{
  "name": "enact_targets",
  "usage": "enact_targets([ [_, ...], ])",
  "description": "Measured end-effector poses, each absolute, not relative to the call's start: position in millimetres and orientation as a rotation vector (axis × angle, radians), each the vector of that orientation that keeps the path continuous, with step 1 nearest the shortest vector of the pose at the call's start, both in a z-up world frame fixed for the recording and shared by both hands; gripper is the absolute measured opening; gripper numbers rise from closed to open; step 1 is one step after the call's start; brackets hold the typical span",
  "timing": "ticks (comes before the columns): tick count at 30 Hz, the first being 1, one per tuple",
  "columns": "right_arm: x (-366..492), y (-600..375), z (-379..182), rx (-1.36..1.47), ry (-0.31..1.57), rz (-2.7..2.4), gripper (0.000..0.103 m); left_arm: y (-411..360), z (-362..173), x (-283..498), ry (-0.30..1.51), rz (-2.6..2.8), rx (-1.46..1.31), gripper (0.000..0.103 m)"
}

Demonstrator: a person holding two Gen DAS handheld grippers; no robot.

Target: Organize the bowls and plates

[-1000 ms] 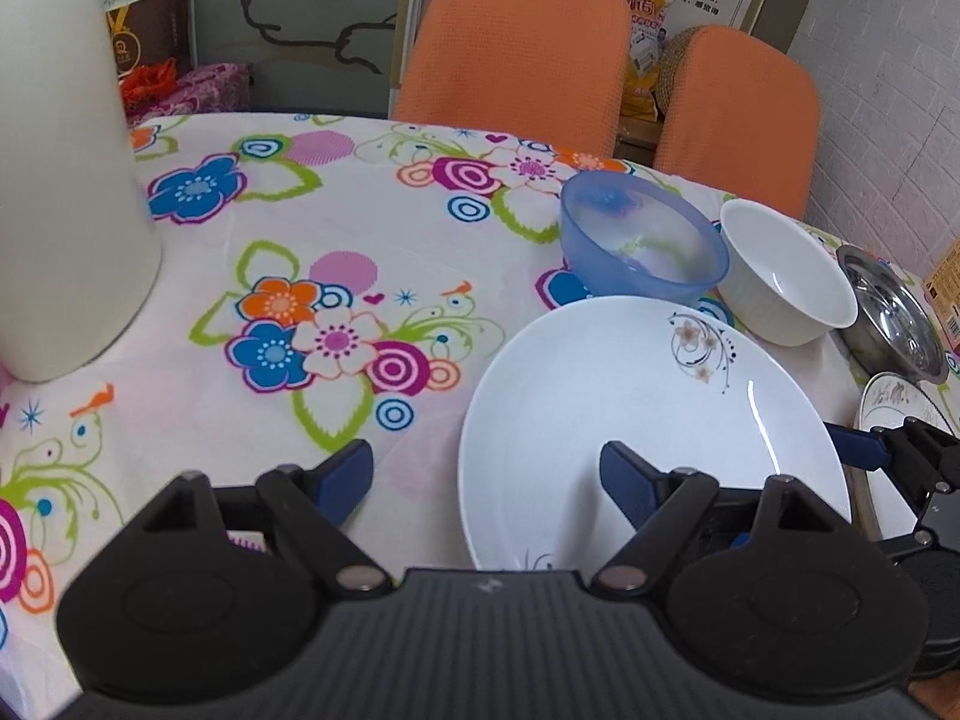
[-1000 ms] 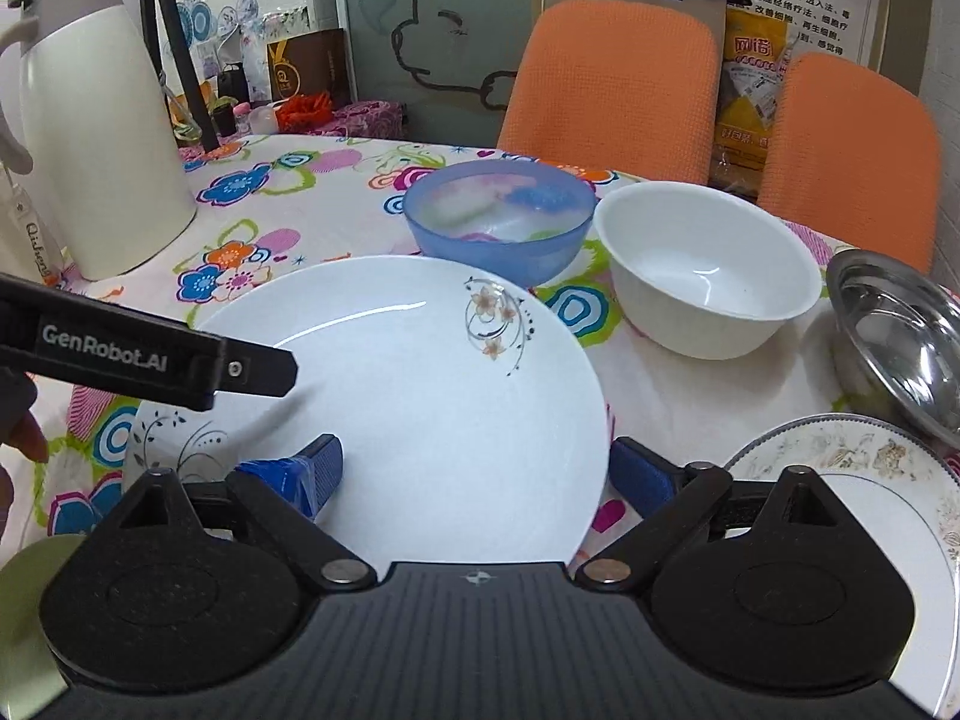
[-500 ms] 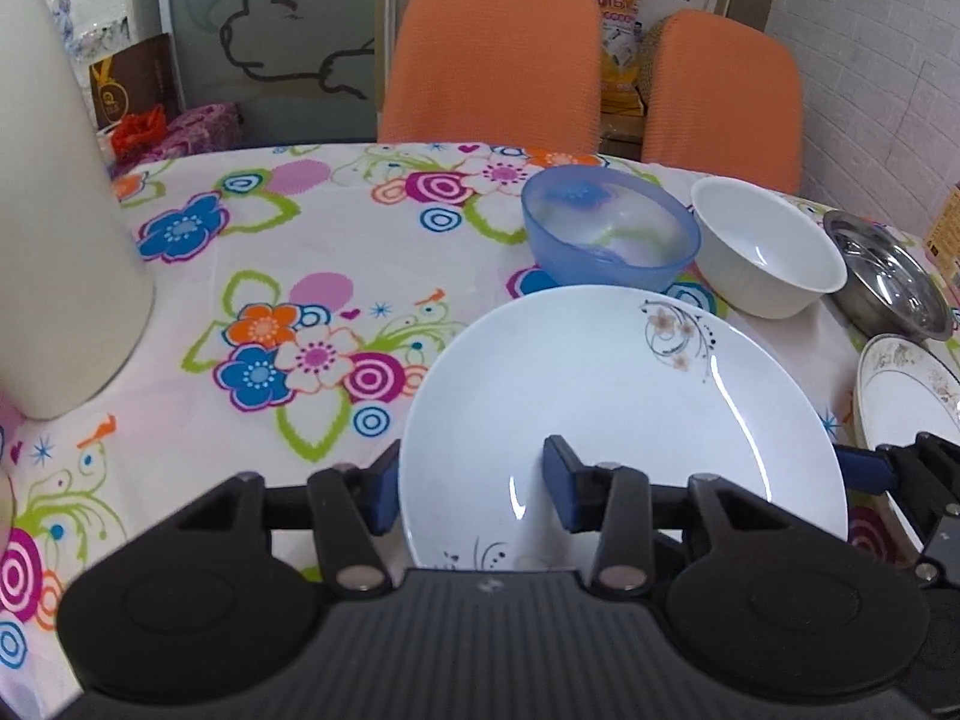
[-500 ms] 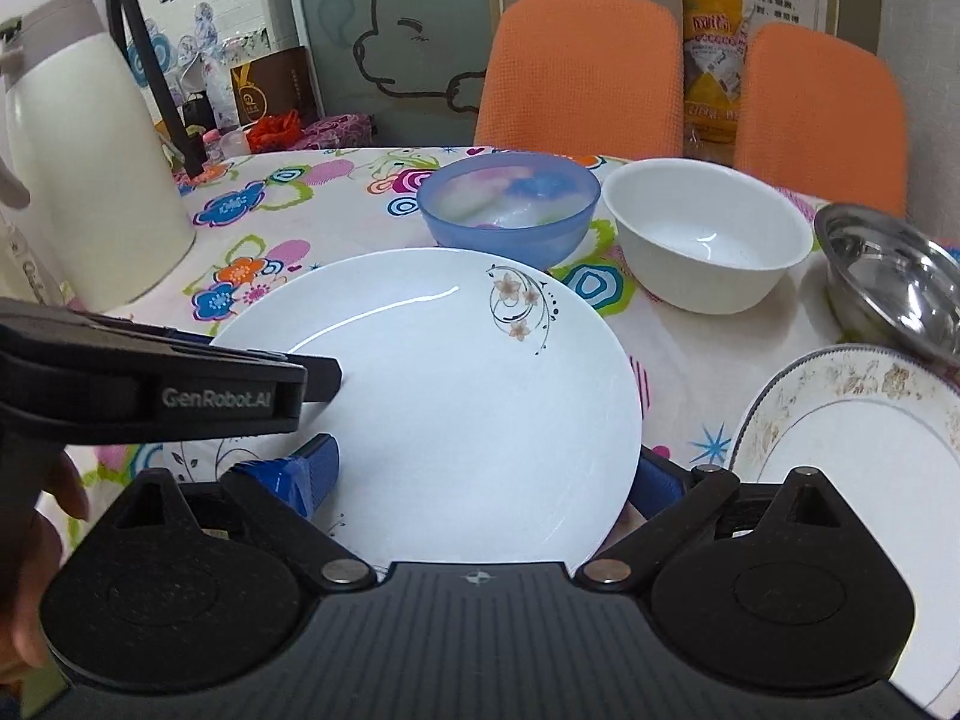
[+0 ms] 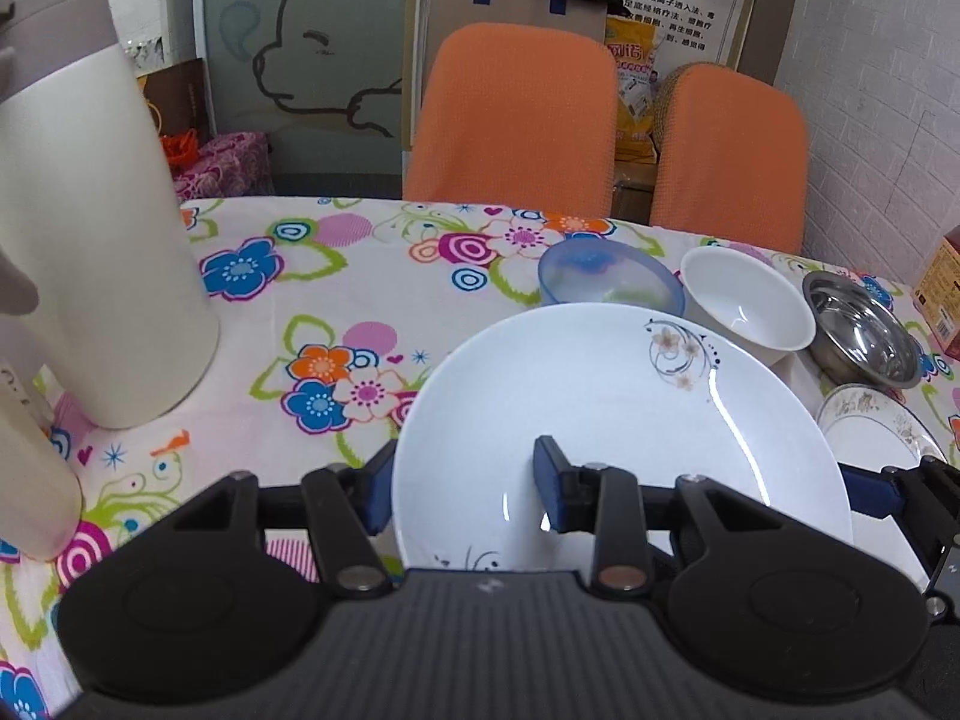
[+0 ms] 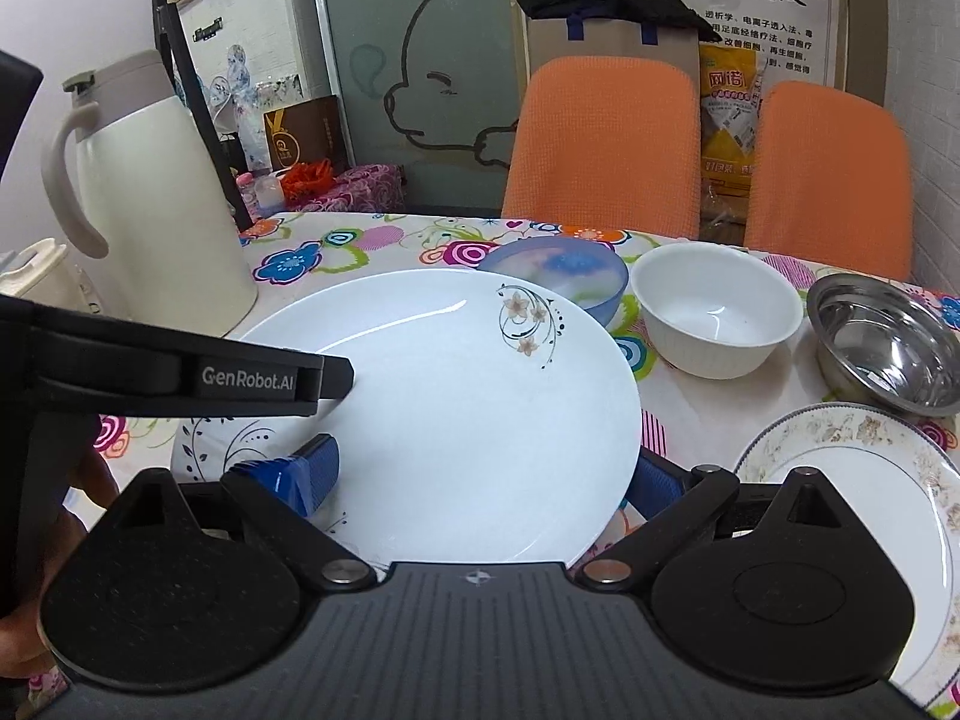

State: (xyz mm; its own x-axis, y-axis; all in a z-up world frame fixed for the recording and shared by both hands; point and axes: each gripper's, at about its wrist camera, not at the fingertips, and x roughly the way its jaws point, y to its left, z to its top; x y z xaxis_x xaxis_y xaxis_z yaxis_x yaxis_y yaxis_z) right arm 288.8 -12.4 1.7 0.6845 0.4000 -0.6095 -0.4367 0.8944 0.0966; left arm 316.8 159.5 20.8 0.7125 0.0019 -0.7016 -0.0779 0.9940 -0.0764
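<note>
A large white plate with a small flower motif is tilted up off the floral tablecloth. My left gripper is shut on its left rim, one blue pad above and one below. In the right wrist view the left gripper shows as a black bar. My right gripper stands open at the plate's near right edge, one finger over the plate and the other past its rim. Behind sit a blue bowl, a white bowl and a steel bowl.
A gold-patterned plate lies at the right, near the steel bowl. A tall cream thermos stands at the left. Two orange chairs line the far side. A red box sits at the right edge.
My left gripper closed from wide open onto the white plate's left rim, and the plate has risen and now overlaps the bowls behind. The right gripper stayed open.
</note>
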Motion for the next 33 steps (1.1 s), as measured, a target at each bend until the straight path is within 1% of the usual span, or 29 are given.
enact_targets([
  [6, 229.8, -23.2, 0.5, -0.062, 0.664, 0.485, 0.087, 150.3, 20.3, 250.3, 0.776, 0.049, -0.108, 0.035],
  [13, 173.5, -30.9, -17.0, -0.036, 0.703, 0.501, 0.087, 142.2, -1.2, 180.5, 0.791, 0.081, -0.09, 0.035],
  [21, 161.1, -33.6, -35.3, -0.037, 0.709, 0.479, 0.087, 142.9, -25.1, 163.4, 0.808, 0.053, -0.126, 0.035],
  [24, 162.3, -37.4, -39.4, -0.021, 0.704, 0.491, 0.086, 144.9, -27.9, 163.4, 0.81, 0.034, -0.14, 0.038],
  [26, 162.4, -35.8, -39.9, -0.036, 0.701, 0.49, 0.086, 147.2, -27.9, 163.5, 0.807, 0.027, -0.155, 0.038],
  [28, 163.1, -34.7, -39.7, -0.047, 0.702, 0.491, 0.085, 149.7, -27.0, 163.0, 0.807, 0.021, -0.174, 0.042],
  [29, 163.2, -36.2, -39.0, -0.041, 0.697, 0.495, 0.085, 150.1, -25.9, 162.1, 0.802, 0.02, -0.176, 0.047],
  [30, 162.2, -38.4, -37.6, -0.034, 0.683, 0.491, 0.085, 149.3, -23.7, 160.6, 0.791, 0.022, -0.167, 0.061],
  [33, 158.2, -41.7, -29.8, -0.053, 0.621, 0.453, 0.085, 145.2, -11.7, 154.7, 0.728, 0.06, -0.109, 0.072],
])
